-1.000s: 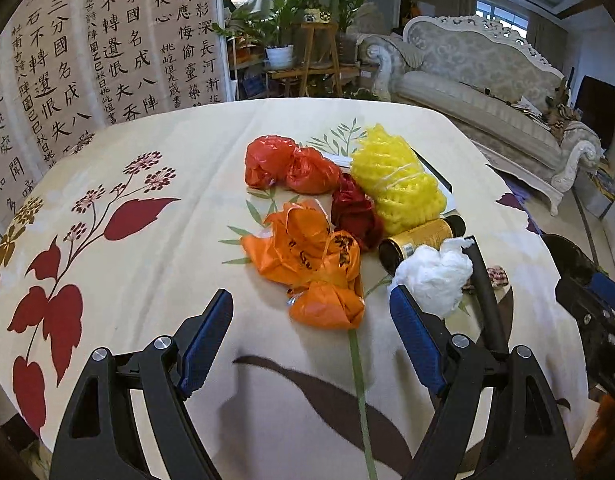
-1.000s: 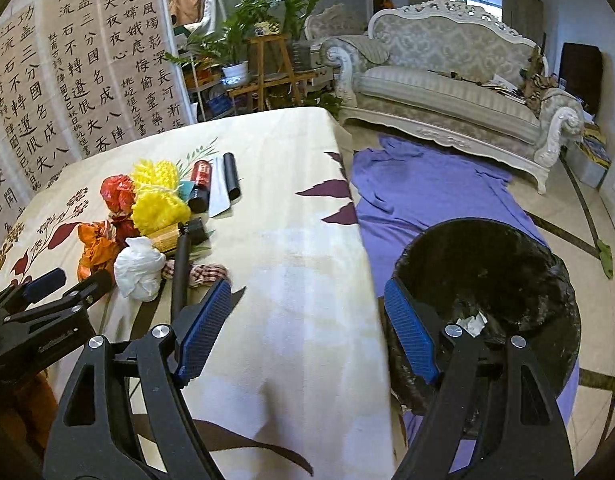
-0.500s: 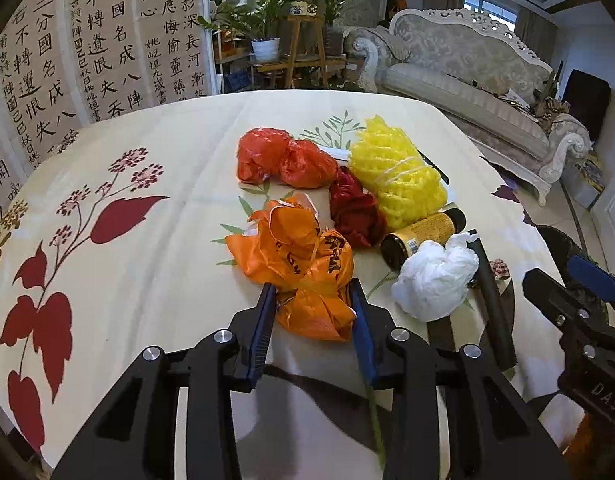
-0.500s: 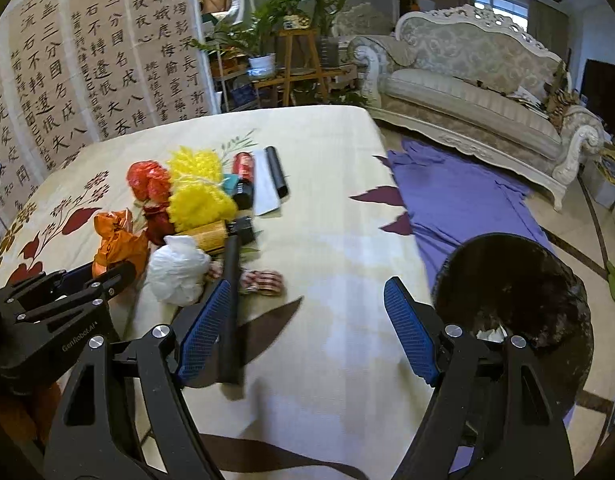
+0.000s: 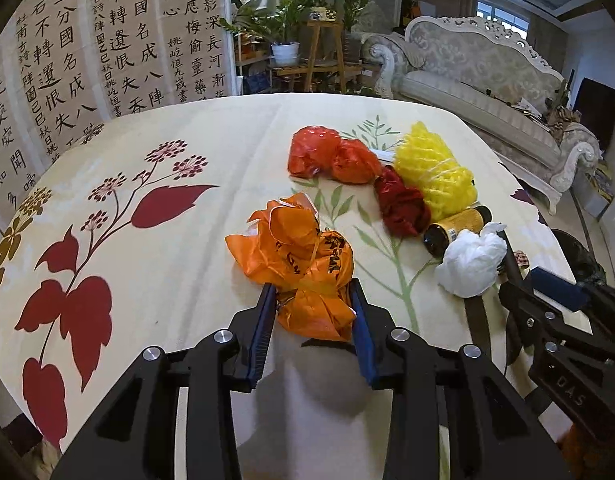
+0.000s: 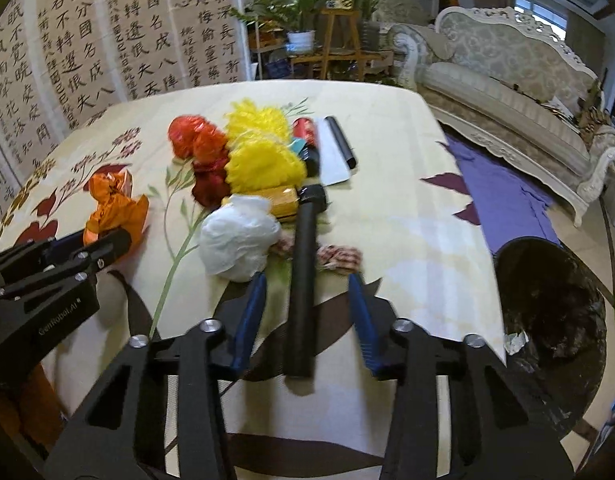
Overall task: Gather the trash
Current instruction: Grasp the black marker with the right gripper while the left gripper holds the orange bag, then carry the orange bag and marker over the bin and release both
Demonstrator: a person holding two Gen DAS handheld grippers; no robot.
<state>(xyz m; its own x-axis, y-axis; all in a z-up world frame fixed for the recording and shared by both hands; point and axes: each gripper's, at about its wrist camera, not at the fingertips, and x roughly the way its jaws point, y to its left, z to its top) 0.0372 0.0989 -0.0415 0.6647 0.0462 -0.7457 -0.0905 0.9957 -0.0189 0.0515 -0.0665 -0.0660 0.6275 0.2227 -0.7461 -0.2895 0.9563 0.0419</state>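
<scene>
Covering nearly everything, the floral tablecloth [image 5: 147, 168] carries the trash in one cluster toward the table's right edge, presumably so each piece has a short trip to the black-lined trash bin [image 6: 555, 304] standing on the floor just off that edge, with a few scraps already showing inside.

Next in size, the yellow foam fruit nets [image 6: 263, 148] sit mid-cluster toward the far edge, touching the red plastic bags [image 5: 331, 156] beside them.

Nearer the front edge lies a crumpled orange plastic bag [image 5: 303, 264]. The left gripper [image 5: 313, 316] is clenched on its near end, both blue pads pressing into the plastic; judging by the squeeze, it is ready to be lifted.

A white plastic bag [image 6: 237, 236] rests just left of a long black tube [image 6: 303, 280], which points from the front edge toward the far edge. The right gripper [image 6: 307, 308] straddles the tube; its jaws have just been closing, yet gaps show on both sides, so the pads are not gripping.
</scene>
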